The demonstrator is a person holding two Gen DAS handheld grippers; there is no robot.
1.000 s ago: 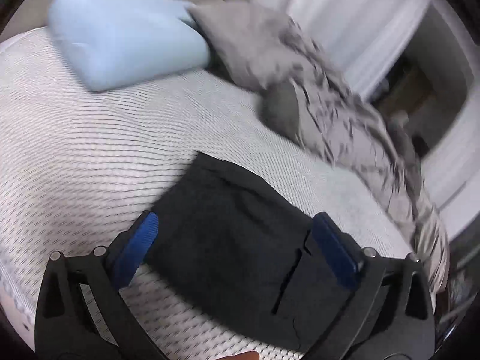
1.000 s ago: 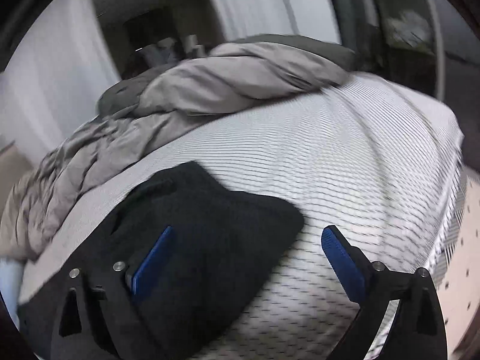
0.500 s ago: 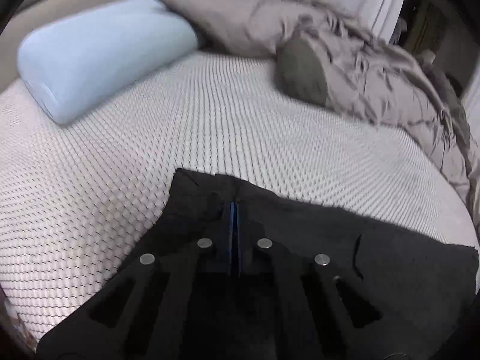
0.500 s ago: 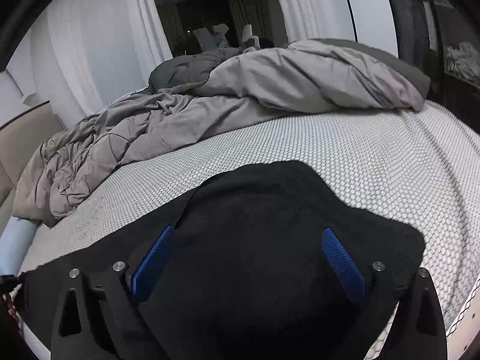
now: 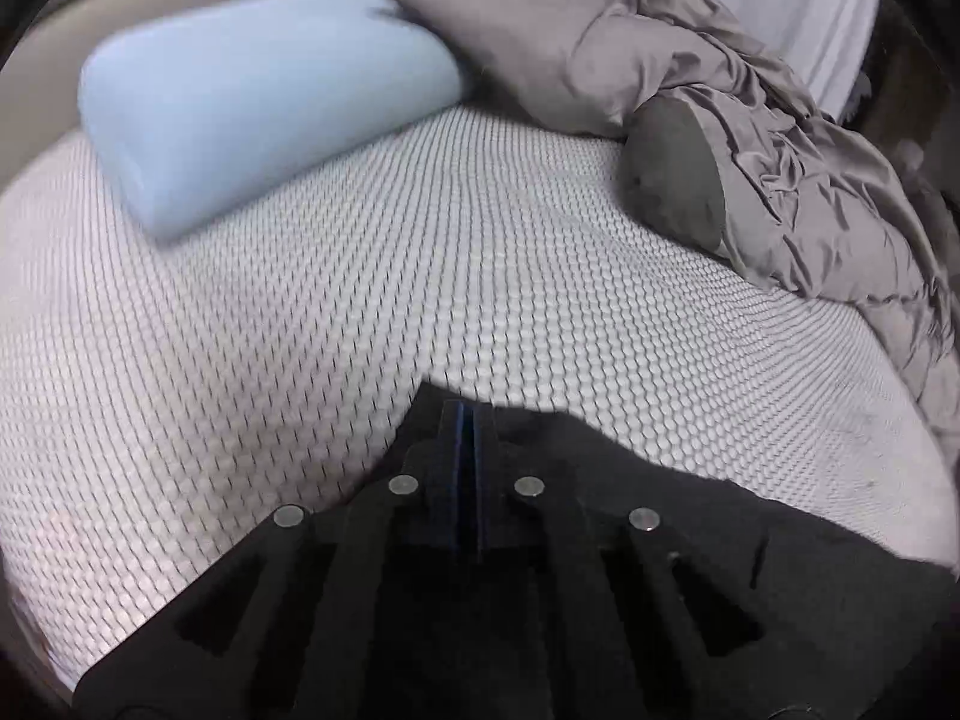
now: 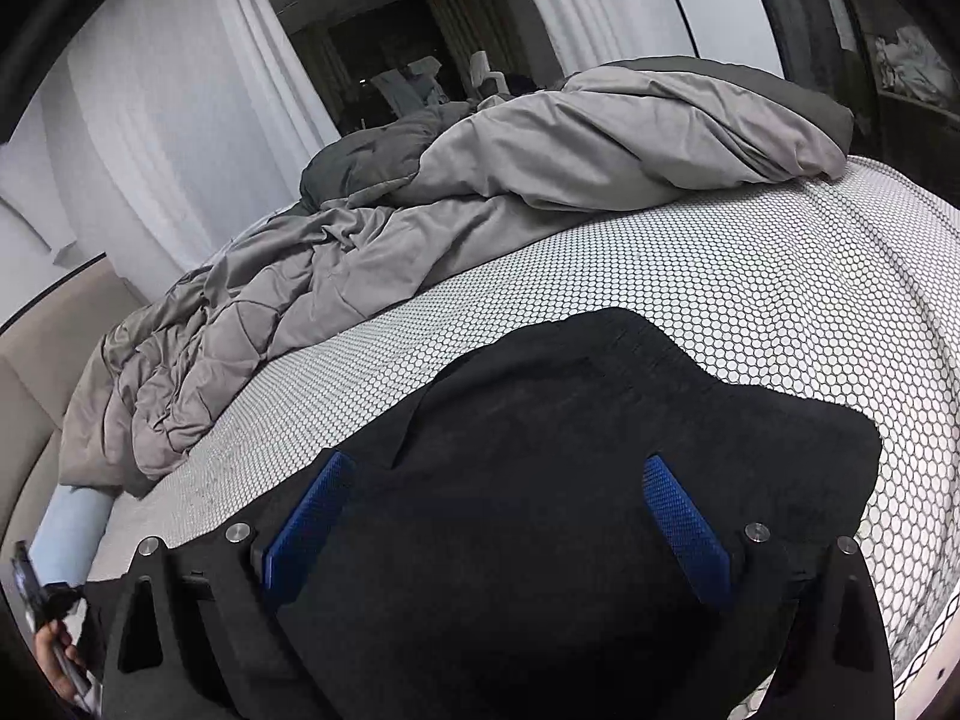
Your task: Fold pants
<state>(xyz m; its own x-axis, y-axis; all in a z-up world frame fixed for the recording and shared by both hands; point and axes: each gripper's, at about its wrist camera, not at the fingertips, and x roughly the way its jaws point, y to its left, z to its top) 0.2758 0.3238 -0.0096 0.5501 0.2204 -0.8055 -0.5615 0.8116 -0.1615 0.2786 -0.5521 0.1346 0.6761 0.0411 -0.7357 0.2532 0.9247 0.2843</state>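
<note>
Left gripper (image 5: 465, 420): closed, blue pads pressed together on the far left corner of the pants (image 5: 690, 540); open and straddling the cloth 1.0 s ago, shut by 0.5 s ago, unchanged since. Grip on fabric judged likely, though dark cloth against dark fingers hides the pinch itself.

Right gripper (image 6: 498, 516): open, 2 blue pads spread wide above the pants (image 6: 600, 420), nothing between them. Moved in over the cloth during the last second; not yet closed.

Pants: black, lying mostly flat on the near part of the mattress (image 5: 480, 276), well apart from the pillow (image 5: 258, 114) and the grey duvet (image 6: 480, 192).

Meaning for task: 1 corner secured, 2nd not. Fold judged at pickup stage. Next: lower right gripper onto an edge and close before lifting. Risk: lifting 1-sided, cloth bunching.
</note>
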